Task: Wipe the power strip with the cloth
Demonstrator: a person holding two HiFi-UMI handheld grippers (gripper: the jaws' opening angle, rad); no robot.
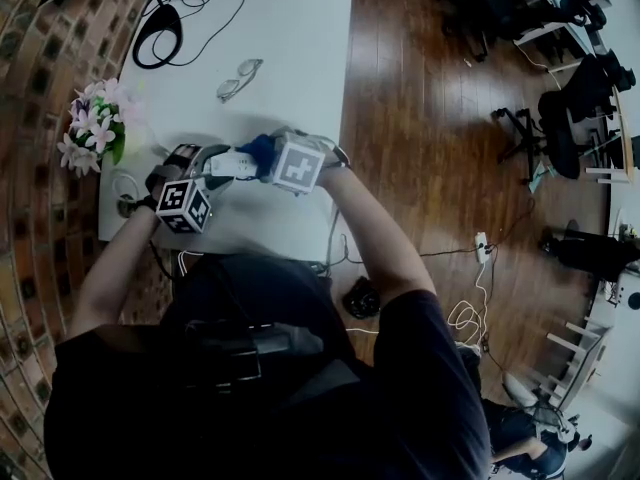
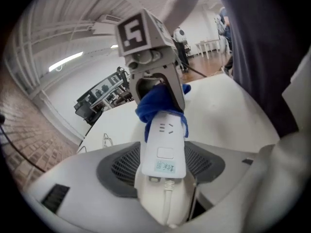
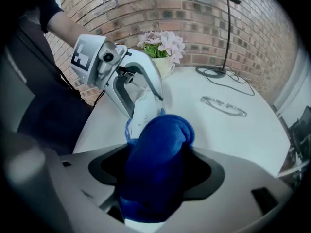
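The left gripper (image 1: 200, 168) is clamped on the cord end of the power strip (image 2: 164, 149). It holds the strip steady over the near part of the white table (image 1: 290, 48), so the far end is free for wiping. The right gripper (image 3: 155, 178) meets that end with the blue cloth (image 3: 158, 149) bunched between its jaws. They stand spread wide and seem not to pinch it.

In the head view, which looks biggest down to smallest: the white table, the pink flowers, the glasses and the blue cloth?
1. white table
2. pink flowers
3. glasses and blue cloth: they look about alike. The cloth is partly hidden and held up nearer the camera, so I won't rank these two.
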